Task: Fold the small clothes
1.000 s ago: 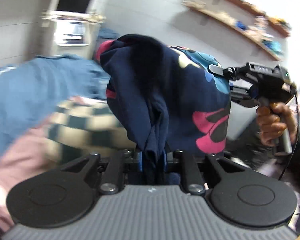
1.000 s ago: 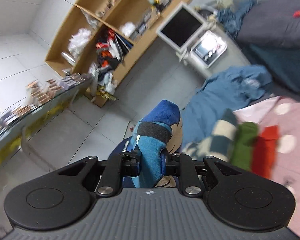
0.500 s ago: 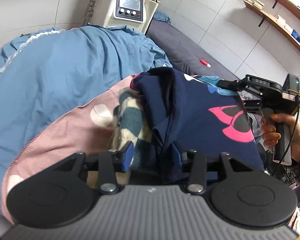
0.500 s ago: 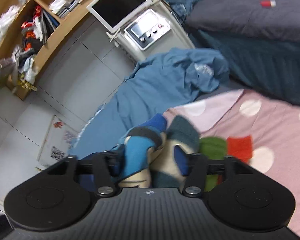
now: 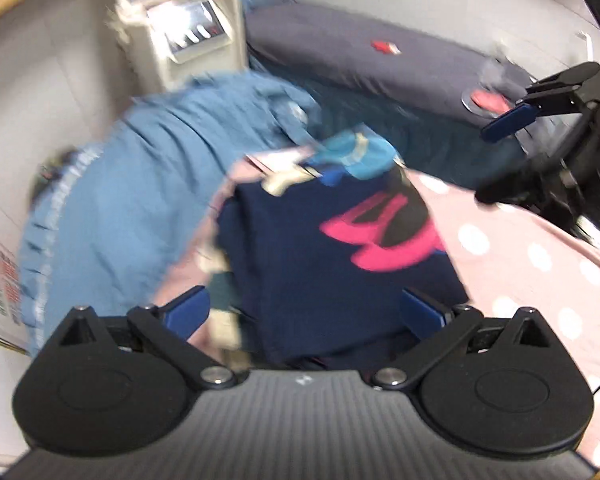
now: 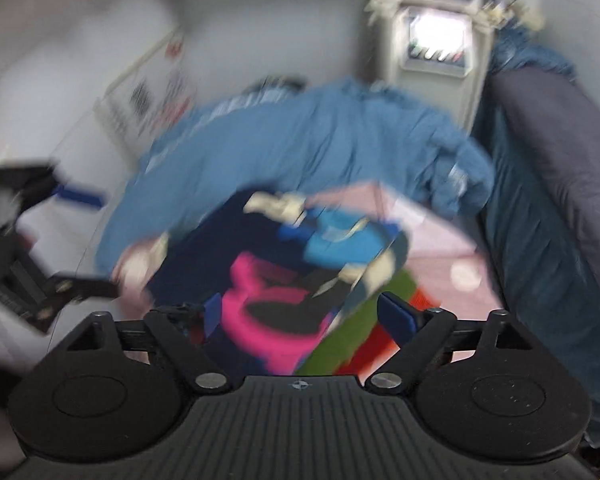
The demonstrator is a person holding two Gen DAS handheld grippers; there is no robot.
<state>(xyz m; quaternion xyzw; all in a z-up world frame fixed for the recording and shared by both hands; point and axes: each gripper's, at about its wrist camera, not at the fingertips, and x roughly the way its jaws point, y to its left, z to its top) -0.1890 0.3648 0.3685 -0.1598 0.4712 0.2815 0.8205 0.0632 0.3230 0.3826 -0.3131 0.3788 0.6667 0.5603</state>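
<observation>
- Left hand-held gripper (image 5: 305, 312): jaws spread wide, nothing between the blue fingertips (image 5: 188, 312); positioned just above the near edge of the navy garment (image 5: 320, 248).
- Right hand-held gripper (image 6: 310, 316): jaws likewise spread wide, gripping nothing; also visible at the right edge of the left wrist view (image 5: 536, 148), apart from the garment.
- Navy garment: lying flat on the pink dotted sheet (image 5: 532, 256) of the bed, with a pink and black print (image 5: 384, 232) on its upper face and a light-blue patch (image 5: 352, 152) at its far end.
- Same garment in the right wrist view (image 6: 228, 256): resting on top of a checked cream and dark green item (image 6: 380, 268), which sticks out at the side.
- Green cloth (image 6: 360, 320) and red cloth (image 6: 384, 340): lying side by side on the pink sheet, next to the navy garment, under the right finger of the right hand-held gripper.
- Blue quilt (image 5: 140, 184): bunched up on the bed beyond the garment, touching the edge of the pink sheet.
- Grey mattress (image 5: 364, 56): further back, carrying a small red object (image 5: 384, 46).
- White machine (image 6: 436, 36): upright against the wall, lit panel facing forward.
- Both views blurred; fine detail of the prints not legible.
</observation>
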